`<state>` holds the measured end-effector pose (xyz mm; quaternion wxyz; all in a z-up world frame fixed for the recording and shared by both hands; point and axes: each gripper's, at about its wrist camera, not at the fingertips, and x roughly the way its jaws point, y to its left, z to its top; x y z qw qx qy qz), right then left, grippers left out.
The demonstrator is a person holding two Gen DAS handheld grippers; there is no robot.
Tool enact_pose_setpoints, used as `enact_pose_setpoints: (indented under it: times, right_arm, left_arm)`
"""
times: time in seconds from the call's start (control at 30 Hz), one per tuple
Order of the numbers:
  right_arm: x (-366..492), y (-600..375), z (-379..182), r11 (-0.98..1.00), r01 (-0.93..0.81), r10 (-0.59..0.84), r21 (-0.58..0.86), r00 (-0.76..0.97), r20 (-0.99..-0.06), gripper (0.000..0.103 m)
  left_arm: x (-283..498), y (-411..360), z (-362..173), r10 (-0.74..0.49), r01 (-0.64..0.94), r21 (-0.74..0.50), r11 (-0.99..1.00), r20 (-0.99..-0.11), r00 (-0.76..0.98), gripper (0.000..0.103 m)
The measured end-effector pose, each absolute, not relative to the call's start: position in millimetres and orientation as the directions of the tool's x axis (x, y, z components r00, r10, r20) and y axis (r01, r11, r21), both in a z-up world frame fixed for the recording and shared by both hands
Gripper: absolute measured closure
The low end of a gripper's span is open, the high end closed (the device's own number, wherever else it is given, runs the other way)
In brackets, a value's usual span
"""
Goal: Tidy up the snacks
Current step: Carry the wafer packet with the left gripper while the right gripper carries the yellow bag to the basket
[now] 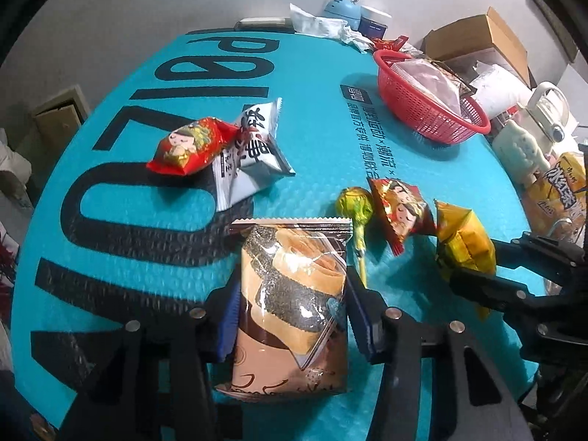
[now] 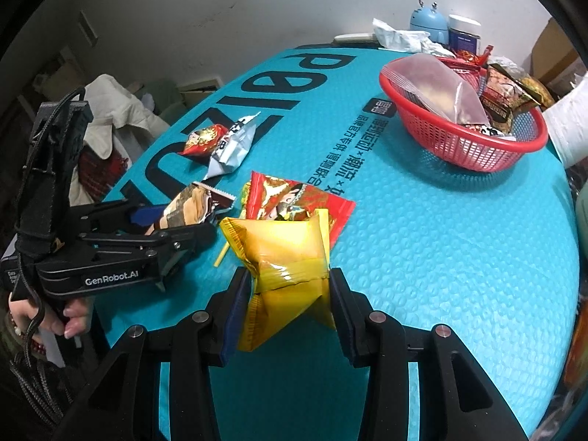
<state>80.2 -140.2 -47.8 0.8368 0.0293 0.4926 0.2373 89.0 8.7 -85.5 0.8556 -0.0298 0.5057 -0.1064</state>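
My left gripper is shut on a brown cake-roll packet, also seen in the right wrist view. My right gripper is shut on a yellow snack packet, also seen in the left wrist view. A red basket holding several snacks stands at the far right; it also shows in the left wrist view. On the teal mat lie a red cartoon packet, a green lollipop, another red packet and a silver packet.
A blue humidifier, a jar and crumpled tissue stand at the table's far edge. Cardboard boxes, a white toy and an orange bag crowd the right side. Laundry lies left beyond the table.
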Motion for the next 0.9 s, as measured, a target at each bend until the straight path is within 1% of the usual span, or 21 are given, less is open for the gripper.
enact_pose_setpoints:
  times: [0.43,0.9]
  right_arm:
    - [60.4,-149.4,-43.5,0.878,-0.364,0.450,0.311,0.406,-0.796,0.060]
    - [27.8,-180.3,-23.9,0.901,-0.304,0.424,0.309,0.472,-0.773,0.060]
  left_arm:
    - [63.0,-7.2,-75.7,-0.265,0.170,-0.209,0.963,-0.846,0.462,0.053]
    - [48.0,-46.5,-51.6,-0.345,0.282,-0.231,0.931,-0.806,0.481,0.053]
